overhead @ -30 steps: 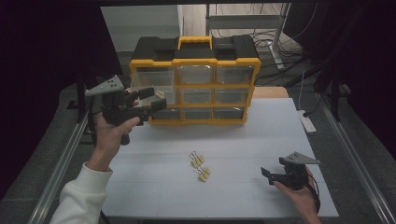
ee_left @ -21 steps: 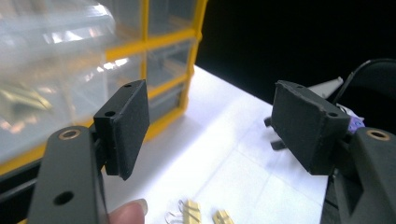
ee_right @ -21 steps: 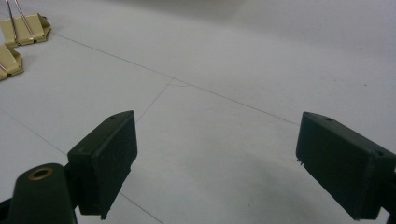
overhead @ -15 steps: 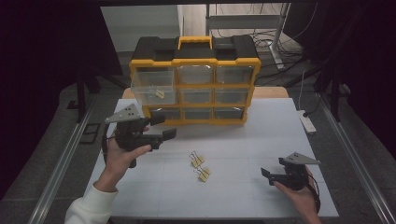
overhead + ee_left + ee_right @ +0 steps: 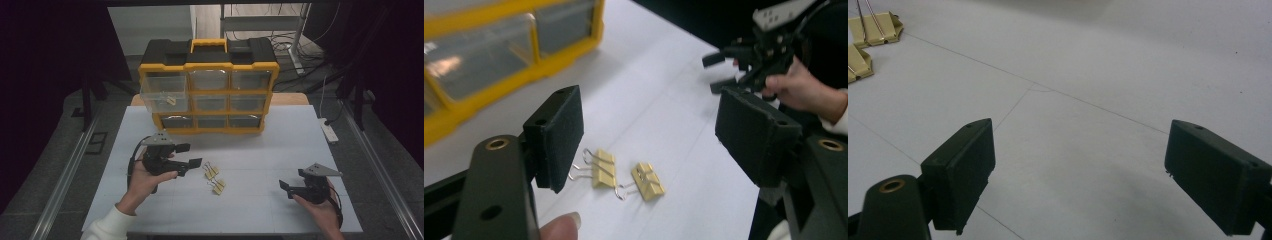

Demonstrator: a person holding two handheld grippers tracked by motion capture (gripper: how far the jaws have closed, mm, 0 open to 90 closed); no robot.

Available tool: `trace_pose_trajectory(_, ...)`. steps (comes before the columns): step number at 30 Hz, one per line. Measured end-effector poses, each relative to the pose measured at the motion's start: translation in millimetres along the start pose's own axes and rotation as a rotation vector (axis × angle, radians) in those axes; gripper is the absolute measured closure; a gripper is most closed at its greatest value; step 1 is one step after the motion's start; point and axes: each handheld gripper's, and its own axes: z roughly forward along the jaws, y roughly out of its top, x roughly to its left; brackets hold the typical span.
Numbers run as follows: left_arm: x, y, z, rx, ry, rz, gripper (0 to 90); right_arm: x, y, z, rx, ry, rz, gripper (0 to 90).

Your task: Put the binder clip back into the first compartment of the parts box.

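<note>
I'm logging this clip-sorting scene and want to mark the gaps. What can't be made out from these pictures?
- Contents of the shut drawers of the organizer: high view, too small and hazy behind the clear fronts.
- The item in the pulled-out drawer: high view, too small to identify.
- Binder clips: right gripper view, cut off by the left edge.
- Right hand-held gripper: left gripper view, blurred and partly behind a near jaw.

Two yellow binder clips (image 5: 214, 179) lie side by side on the white table (image 5: 260, 210)
</note>
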Motion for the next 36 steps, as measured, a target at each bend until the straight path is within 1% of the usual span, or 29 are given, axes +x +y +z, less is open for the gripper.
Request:
trace_pose_trajectory(3, -0.9, -4.7, 11.2, 0.031, -0.013, -0.004, 27.9, 0.4, 0.1, 0.3, 0.000, 0.003, 0.003, 13.1)
trace_pose_trajectory(7, -2.2, -11.3, 24.6, 0.080, -0.016, 0.001, 27.5, 0.5, 0.0, 0.3, 0.001, 0.000, 0.001, 13.1)
trace_pose_trajectory(10, -3.1, -15.1, 32.1, 0.108, -0.020, -0.004, 27.2, 0.3, -0.2, 0.4, 0.002, 0.000, 0.003, 13.1)
trace_pose_trajectory(16, -6.6, -20.3, 46.7, 0.166, -0.040, 0.004, 26.4, 0.5, 0.0, 0.8, 0.003, -0.001, 0.000, 13.1)
trace_pose_trajectory(18, -6.9, -22.0, 52.1, 0.186, -0.035, 0.005, 25.7, 0.3, -0.2, 0.8, 0.003, 0.000, 0.001, 13.1)
trace_pose_trajectory(20, -6.8, -24.0, 57.7, 0.203, -0.016, 0.003, 24.2, 0.3, -0.3, 0.8, 0.003, 0.001, 0.002, 13.2)
trace_pose_trajectory(22, -6.4, -26.5, 63.5, 0.221, -0.019, -0.006, 24.2, 0.2, -0.5, 0.9, 0.005, 0.002, 0.002, 13.2)
trace_pose_trajectory(24, -5.7, -29.6, 70.3, 0.245, -0.020, -0.007, 24.2, 0.4, -0.6, 0.8, 0.007, 0.000, 0.004, 13.3)
trace_pose_trajectory(25, -5.7, -29.6, 70.3, 0.245, -0.020, -0.007, 24.2, 0.3, -0.5, 0.8, 0.007, -0.002, 0.004, 13.3)
trace_pose_trajectory(28, -3.9, -32.7, 77.9, 0.272, -0.027, -0.014, 24.2, 0.2, -0.6, 1.0, 0.009, -0.003, 0.006, 13.4)
trace_pose_trajectory(32, -0.6, -35.9, 87.7, 0.307, -0.027, -0.028, 24.6, 0.3, -0.5, 1.4, 0.010, -0.003, 0.002, 13.4)
trace_pose_trajectory(33, 0.1, -36.6, 89.4, 0.312, -0.023, -0.033, 24.9, 0.3, -0.4, 1.5, 0.009, 0.000, 0.001, 13.4)
trace_pose_trajectory(34, 0.7, -37.5, 92.1, 0.318, -0.023, -0.046, 25.4, 0.4, -0.4, 1.4, 0.010, -0.001, 0.000, 13.4)
trace_pose_trajectory(36, 2.7, -40.0, 98.5, 0.334, -0.021, -0.055, 27.8, 0.6, -0.3, 1.2, 0.009, -0.003, -0.001, 13.5)
